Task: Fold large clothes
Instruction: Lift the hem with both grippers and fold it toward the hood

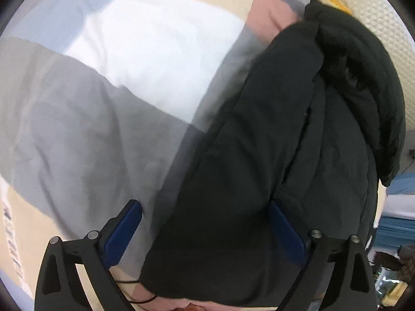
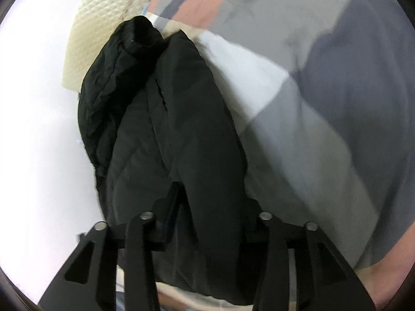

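Note:
A black padded jacket (image 1: 298, 142) lies lengthwise on a patchwork bedspread (image 1: 77, 129), its bunched hood (image 1: 363, 72) at the far end. My left gripper (image 1: 205, 204) is open wide and points steeply down at the jacket's near left edge. Its left blue pad (image 1: 124, 230) is over the grey patch and its right pad (image 1: 285, 230) is against the black fabric. In the right wrist view the jacket (image 2: 160, 119) runs away from me. My right gripper (image 2: 211, 199) stands partly open astride a long raised fold (image 2: 207, 129) of the jacket, and its black fingers (image 2: 171, 194) are hard to tell from the cloth.
The bedspread (image 2: 337, 103) has grey, white, pink, blue and beige patches. A cream quilted panel (image 2: 98, 26) stands behind the hood, beside a white wall (image 2: 33, 103). Blue and white items (image 1: 399, 207) sit past the bed's right edge. A thin black cord (image 1: 140, 298) lies at the near edge.

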`<action>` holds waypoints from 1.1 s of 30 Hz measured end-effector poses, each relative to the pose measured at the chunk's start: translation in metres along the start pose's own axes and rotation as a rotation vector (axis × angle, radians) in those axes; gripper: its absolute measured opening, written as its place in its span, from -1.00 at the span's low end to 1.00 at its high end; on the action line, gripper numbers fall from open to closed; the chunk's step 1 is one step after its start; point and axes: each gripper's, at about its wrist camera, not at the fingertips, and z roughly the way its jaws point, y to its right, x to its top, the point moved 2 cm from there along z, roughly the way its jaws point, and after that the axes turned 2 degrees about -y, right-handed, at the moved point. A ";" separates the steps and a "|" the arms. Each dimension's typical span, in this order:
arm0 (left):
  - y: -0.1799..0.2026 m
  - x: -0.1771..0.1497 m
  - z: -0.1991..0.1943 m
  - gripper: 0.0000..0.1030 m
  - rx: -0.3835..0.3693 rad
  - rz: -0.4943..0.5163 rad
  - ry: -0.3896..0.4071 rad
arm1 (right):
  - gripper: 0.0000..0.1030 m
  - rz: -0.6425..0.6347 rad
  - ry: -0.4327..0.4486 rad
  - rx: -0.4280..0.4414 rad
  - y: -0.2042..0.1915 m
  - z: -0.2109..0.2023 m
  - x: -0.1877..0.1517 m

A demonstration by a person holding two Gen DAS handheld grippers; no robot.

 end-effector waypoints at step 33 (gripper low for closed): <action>0.082 -0.019 -0.022 0.81 -0.244 0.300 -0.052 | 0.75 -0.149 0.025 0.136 -0.044 0.002 -0.006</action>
